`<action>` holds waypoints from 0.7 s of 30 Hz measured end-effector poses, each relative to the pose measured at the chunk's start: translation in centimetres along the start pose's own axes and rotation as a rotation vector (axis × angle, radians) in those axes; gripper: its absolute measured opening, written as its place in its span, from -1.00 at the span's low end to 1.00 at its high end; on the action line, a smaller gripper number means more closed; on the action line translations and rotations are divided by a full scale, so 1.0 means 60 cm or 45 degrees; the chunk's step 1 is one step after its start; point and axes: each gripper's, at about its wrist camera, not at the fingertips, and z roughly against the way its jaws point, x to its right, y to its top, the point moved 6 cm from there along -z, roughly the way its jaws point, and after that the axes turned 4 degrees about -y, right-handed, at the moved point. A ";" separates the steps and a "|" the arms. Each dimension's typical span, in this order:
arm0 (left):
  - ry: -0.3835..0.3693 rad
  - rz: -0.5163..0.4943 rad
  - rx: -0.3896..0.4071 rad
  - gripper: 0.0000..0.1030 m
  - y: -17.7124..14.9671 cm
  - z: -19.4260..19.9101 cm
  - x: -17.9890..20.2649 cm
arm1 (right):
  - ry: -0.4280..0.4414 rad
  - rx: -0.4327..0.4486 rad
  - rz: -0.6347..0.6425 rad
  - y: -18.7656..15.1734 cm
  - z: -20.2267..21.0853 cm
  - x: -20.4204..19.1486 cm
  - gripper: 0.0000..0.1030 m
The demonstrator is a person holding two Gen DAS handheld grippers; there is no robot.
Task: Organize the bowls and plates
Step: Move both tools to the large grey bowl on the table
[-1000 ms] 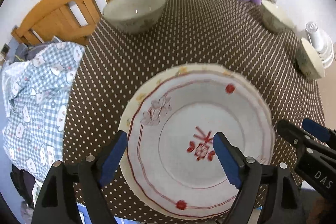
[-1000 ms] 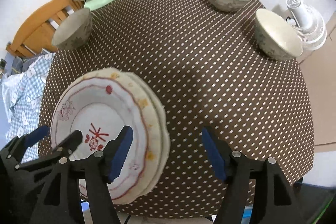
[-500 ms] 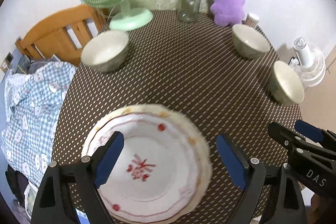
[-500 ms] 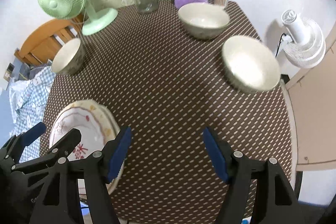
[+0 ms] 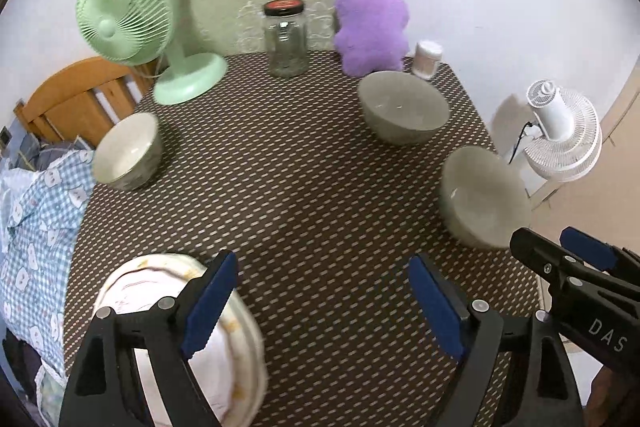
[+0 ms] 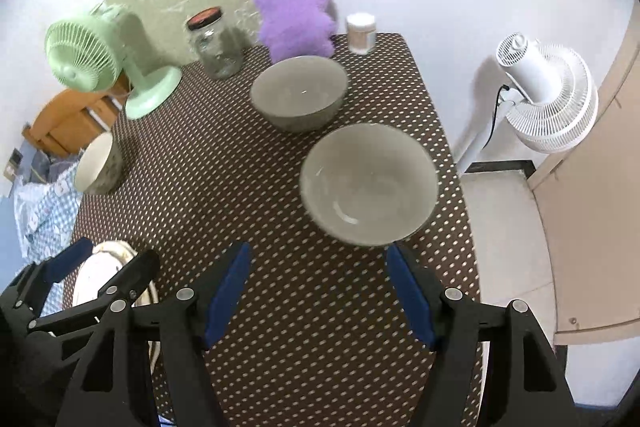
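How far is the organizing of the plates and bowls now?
Done: the white plates with red pattern lie in one stack at the table's near left corner. In hand: nothing; the left gripper, its jaws closing, and the right gripper are both empty. Left: three grey ceramic bowls stand apart, unstacked.

A stack of cream scalloped plates (image 5: 236, 367) with faint red patterning lies flat at the counter's (image 5: 304, 195) near left corner, while three upright, empty grey-green bowls stand well apart: one (image 5: 128, 155) at the left edge, one (image 6: 298, 93) near the far right corner, one (image 6: 368, 183) at the right edge.
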 end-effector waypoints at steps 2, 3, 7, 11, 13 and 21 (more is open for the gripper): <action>-0.005 -0.012 0.004 0.69 0.009 -0.008 0.018 | -0.007 -0.003 -0.019 0.009 -0.007 0.022 0.42; -0.005 -0.023 0.006 0.69 0.017 -0.015 0.030 | -0.010 -0.001 -0.026 0.015 -0.010 0.033 0.42; -0.013 -0.051 0.004 0.66 0.035 -0.042 0.057 | -0.028 0.014 -0.043 0.033 -0.028 0.069 0.42; -0.036 -0.065 -0.022 0.60 0.047 -0.080 0.083 | -0.033 0.012 -0.059 0.048 -0.056 0.098 0.42; -0.058 -0.059 -0.036 0.55 0.053 -0.096 0.095 | -0.046 0.019 -0.073 0.057 -0.071 0.113 0.42; -0.028 -0.101 -0.049 0.36 0.073 -0.155 0.135 | -0.097 0.025 -0.072 0.082 -0.127 0.151 0.42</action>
